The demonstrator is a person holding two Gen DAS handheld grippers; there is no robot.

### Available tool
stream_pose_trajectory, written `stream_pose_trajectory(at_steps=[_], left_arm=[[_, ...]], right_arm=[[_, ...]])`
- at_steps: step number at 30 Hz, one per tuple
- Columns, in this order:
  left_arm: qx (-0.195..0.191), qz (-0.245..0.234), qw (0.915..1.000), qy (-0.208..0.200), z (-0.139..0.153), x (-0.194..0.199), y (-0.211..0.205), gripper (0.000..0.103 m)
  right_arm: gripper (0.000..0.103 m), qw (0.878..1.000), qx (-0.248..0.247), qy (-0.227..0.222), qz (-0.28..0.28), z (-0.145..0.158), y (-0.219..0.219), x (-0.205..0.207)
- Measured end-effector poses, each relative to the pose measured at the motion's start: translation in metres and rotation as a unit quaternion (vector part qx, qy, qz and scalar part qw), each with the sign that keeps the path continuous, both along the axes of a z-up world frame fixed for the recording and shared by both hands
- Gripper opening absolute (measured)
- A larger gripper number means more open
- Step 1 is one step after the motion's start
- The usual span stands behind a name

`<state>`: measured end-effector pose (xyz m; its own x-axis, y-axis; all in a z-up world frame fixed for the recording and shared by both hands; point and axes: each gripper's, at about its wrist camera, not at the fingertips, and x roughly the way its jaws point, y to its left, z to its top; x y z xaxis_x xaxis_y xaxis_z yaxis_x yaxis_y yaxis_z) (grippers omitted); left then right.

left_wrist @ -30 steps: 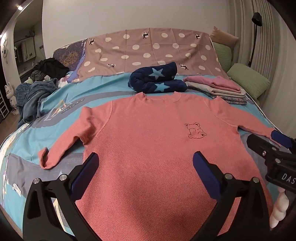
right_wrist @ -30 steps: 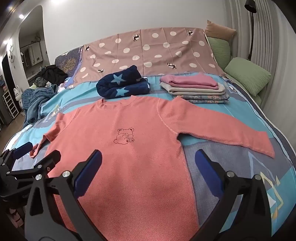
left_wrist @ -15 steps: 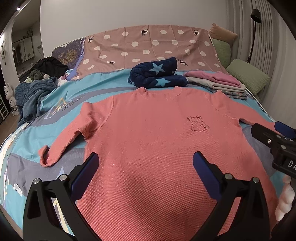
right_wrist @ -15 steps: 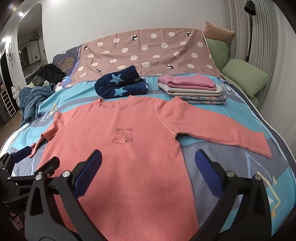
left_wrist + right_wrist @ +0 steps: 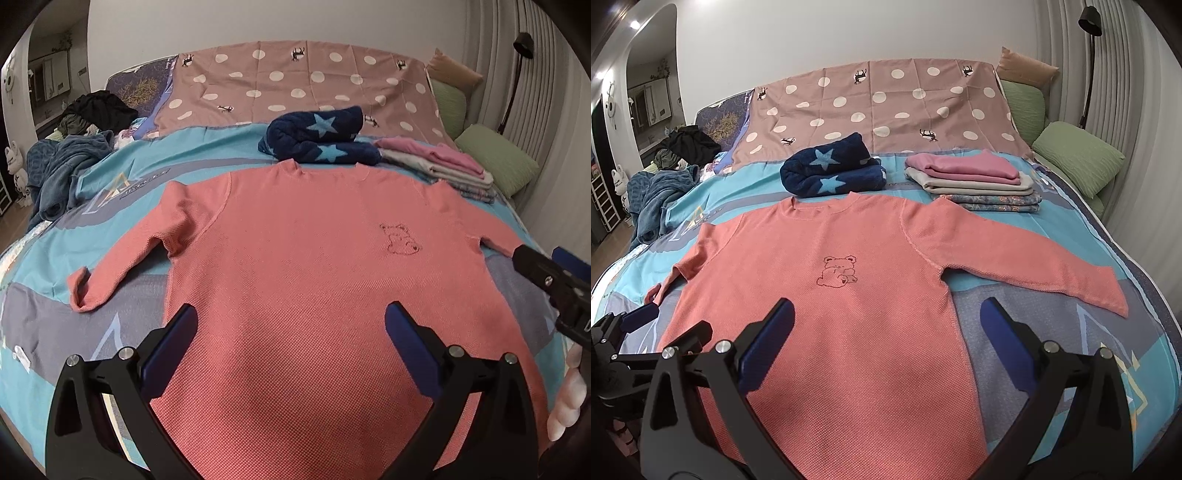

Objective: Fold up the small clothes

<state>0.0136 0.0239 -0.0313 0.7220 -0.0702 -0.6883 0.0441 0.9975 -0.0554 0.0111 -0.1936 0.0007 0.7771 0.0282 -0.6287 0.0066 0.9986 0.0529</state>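
A salmon-pink long-sleeved top (image 5: 303, 266) with a small bear drawing lies flat, face up, on the bed; it also shows in the right wrist view (image 5: 849, 295). Its left sleeve (image 5: 122, 258) bends down with a curled cuff. Its right sleeve (image 5: 1034, 266) stretches out to the right. My left gripper (image 5: 291, 332) is open and empty above the lower left part of the top. My right gripper (image 5: 886, 328) is open and empty above the lower right hem. Each gripper shows at the edge of the other's view.
A folded navy star blanket (image 5: 831, 170) and a stack of folded clothes (image 5: 975, 181) lie beyond the collar. A heap of blue and dark clothes (image 5: 66, 162) sits at far left. Green pillows (image 5: 1078, 158) line the right side. A dotted sheet (image 5: 879, 107) covers the bed's head.
Both grippers have drifted slightly over the top, toward its lower part; the garment lies as before. Both stay open and empty.
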Motion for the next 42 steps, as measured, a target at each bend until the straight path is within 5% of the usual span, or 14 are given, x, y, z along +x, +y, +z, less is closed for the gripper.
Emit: stream_pose_trajectory(at_steps=[8,42], left_arm=[[0.024,0.006,0.9985,-0.048,0.014,-0.008,-0.006,0.102],[0.002,0.026,0.9986,-0.046,0.014,-0.015,0.014,0.102]], right_arm=[[0.101,1.000,0.001,0.003,0.004,0.000,0.003,0.000],[0.100,1.000,-0.007,0.001,0.027,0.000,0.021,-0.009]])
